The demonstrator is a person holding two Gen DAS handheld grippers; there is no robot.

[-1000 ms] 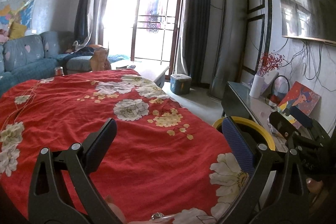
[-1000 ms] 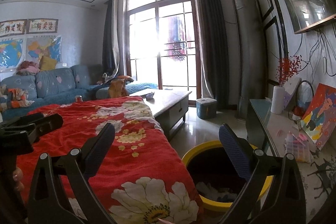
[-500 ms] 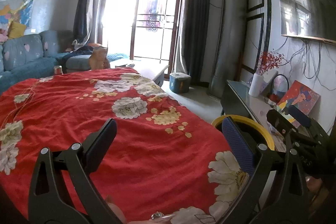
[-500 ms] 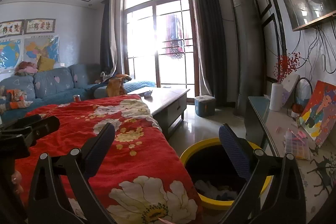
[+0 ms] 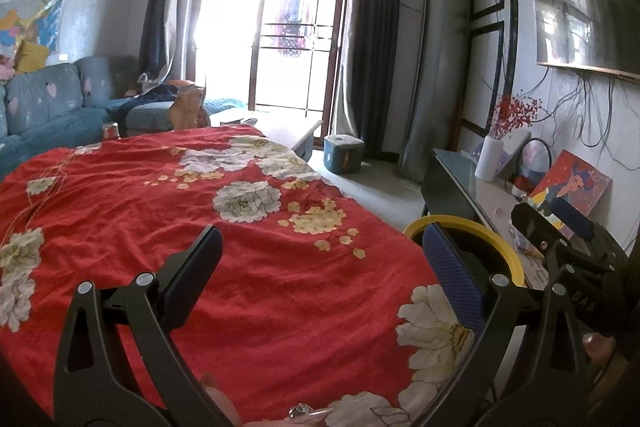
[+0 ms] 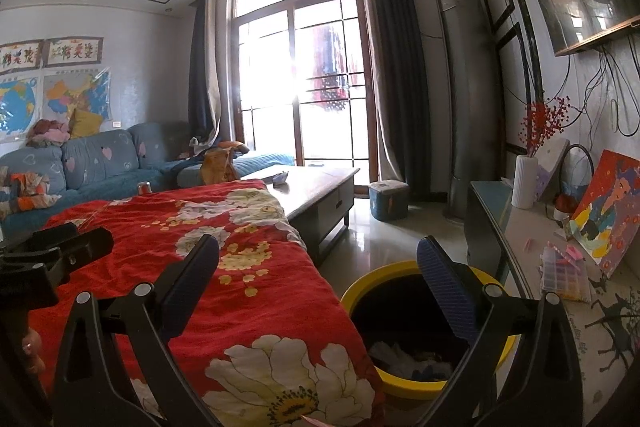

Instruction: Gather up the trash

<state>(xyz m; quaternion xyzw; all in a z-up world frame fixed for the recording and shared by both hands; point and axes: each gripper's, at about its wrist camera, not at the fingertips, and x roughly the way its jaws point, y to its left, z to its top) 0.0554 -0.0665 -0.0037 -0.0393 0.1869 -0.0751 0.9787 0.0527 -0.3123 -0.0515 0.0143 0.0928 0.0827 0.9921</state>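
A yellow-rimmed black trash bin [image 6: 424, 323] stands on the floor at the right edge of the red flowered cloth [image 6: 248, 275], with crumpled white and dark trash [image 6: 404, 355] inside. My right gripper [image 6: 318, 259] is open and empty, its right finger above the bin's mouth. In the left wrist view my left gripper [image 5: 320, 251] is open and empty over the red cloth [image 5: 160, 211], and the bin's yellow rim [image 5: 472, 227] shows behind its right finger. No loose trash shows on the cloth.
A coffee table [image 6: 320, 187] with a small folded paper [image 6: 280, 178] stands beyond the cloth. A blue sofa [image 6: 100, 163] lines the left wall. On the right, a low cabinet [image 6: 516, 223] carries a white vase [image 6: 525, 181], a painting [image 6: 608, 211] and a plastic box [image 6: 566, 273]. A blue stool [image 6: 388, 199] sits near the window.
Both views have shifted only slightly. The right gripper has drifted a little, so the bin sits a bit more to the left in its view. Both stay open and empty.
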